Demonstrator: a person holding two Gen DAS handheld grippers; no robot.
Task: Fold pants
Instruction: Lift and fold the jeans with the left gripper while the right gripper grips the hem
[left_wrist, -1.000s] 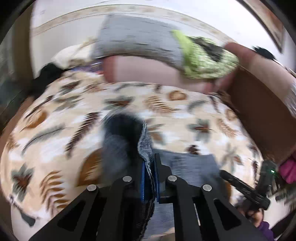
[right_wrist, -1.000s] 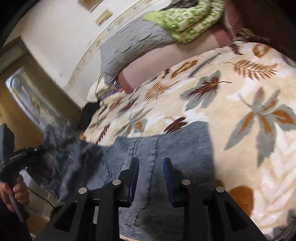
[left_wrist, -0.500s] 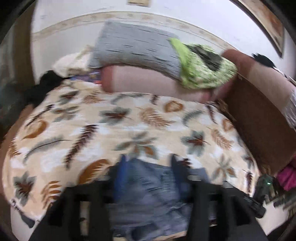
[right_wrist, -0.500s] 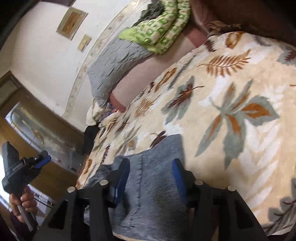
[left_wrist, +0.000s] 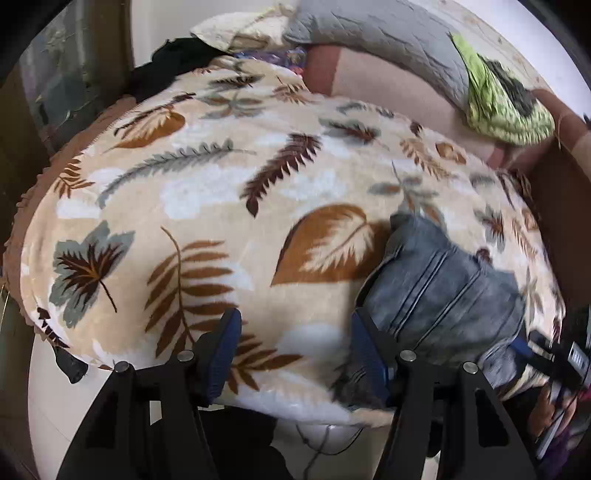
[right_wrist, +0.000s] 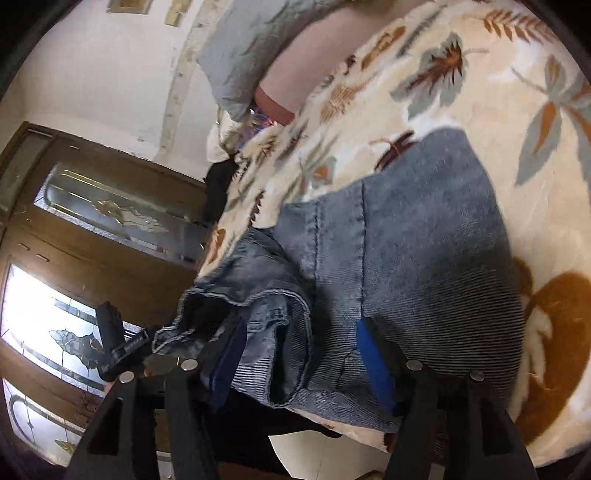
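Between the spread right fingers (right_wrist: 373, 363) lie folded jeans (right_wrist: 413, 258); left fingers (left_wrist: 221, 354) spread beside them.

The pants (left_wrist: 443, 291) are grey-blue denim jeans, folded into a compact bundle lying near the front edge of the bed. Double-stitched seams run across the top layer. In the right wrist view the jeans (right_wrist: 424, 266) show a smooth, flat upper panel, while a rumpled hem end with an open leg cuff hangs loosely over the edge.
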